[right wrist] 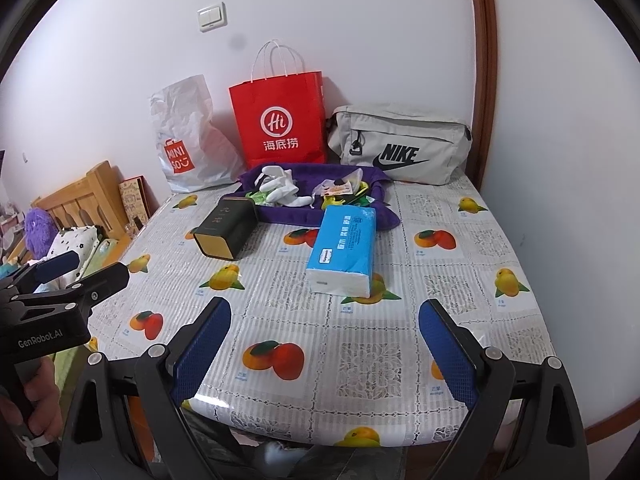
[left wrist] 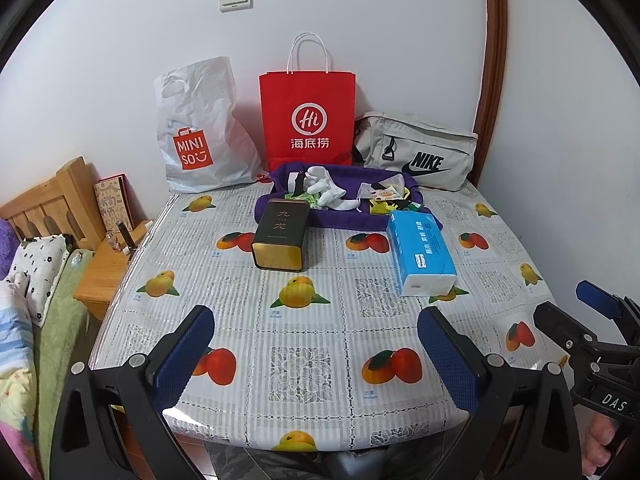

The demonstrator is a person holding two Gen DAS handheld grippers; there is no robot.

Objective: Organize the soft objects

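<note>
Hovering over the near edge of the worktop (left wrist: pixel 320 320), the left gripper (left wrist: pixel 316 354) and the right gripper (right wrist: pixel 324 350) both stand with fingers wide apart and nothing between them; each shows at the edge of the other's view, held low and well short of the things. Soft goods lie at the far side: a purple tray (left wrist: pixel 344 220) holds white socks (left wrist: pixel 324 192) and a jumble of small yellow and green bits (left wrist: pixel 386 200) too small to name; a blue tissue pack (right wrist: pixel 346 248) lies on the cloth just in front of the tray, touching or overlapping its near rim; a dark tin (left wrist: pixel 282 236) lies on its side just beside the tray's left corner. Three bags line the wall: white (left wrist: pixel 200 136), red (left wrist: pixel 308 120) and grey (left wrist: pixel 416 152). By my judgement this scene fits either a sort about to get under way or one just done, with socks gathered in the tray; the pictures do not settle which, nor where the tissue pack is meant to end.
</note>
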